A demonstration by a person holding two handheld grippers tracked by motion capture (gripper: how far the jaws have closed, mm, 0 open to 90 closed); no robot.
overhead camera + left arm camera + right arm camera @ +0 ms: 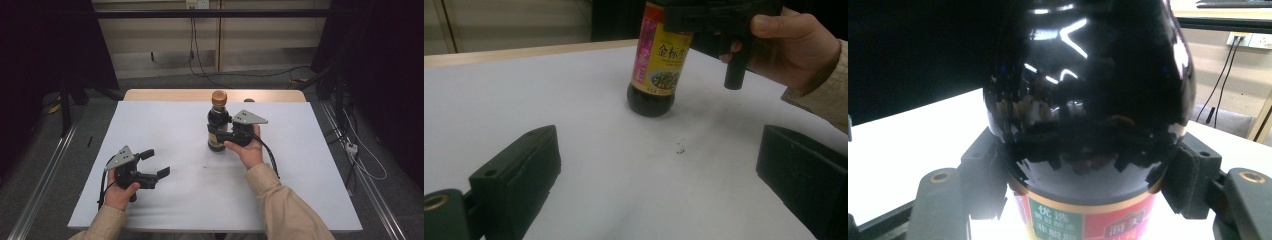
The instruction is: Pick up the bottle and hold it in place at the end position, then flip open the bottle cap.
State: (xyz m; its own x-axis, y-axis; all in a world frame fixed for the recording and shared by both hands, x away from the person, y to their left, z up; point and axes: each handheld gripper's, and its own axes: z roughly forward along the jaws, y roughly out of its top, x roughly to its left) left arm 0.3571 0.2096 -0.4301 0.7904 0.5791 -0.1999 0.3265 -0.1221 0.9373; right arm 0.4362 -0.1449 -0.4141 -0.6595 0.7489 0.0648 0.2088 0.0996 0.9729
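A dark soy sauce bottle (pixel 218 127) with an orange-brown cap stands upright on the white table (pixel 165 125), a little right of centre. My right gripper (pixel 220 136) is shut on its body from the near right side. In the right gripper view the two pads (pixel 1189 176) press against both sides of the bottle (pixel 1088 100), just above its red and green label. My left gripper (pixel 156 163) hovers open at the front left, with nothing between its jaws. It faces the bottle (pixel 656 65) and the right hand (pixel 796 47) across bare tabletop.
A small dark speck (pixel 205 166) lies on the table between the grippers. The far edge of the table is a wooden strip (pixel 170 95). Cables (pixel 200 65) and metal rails (pixel 45 170) run along the floor around the table.
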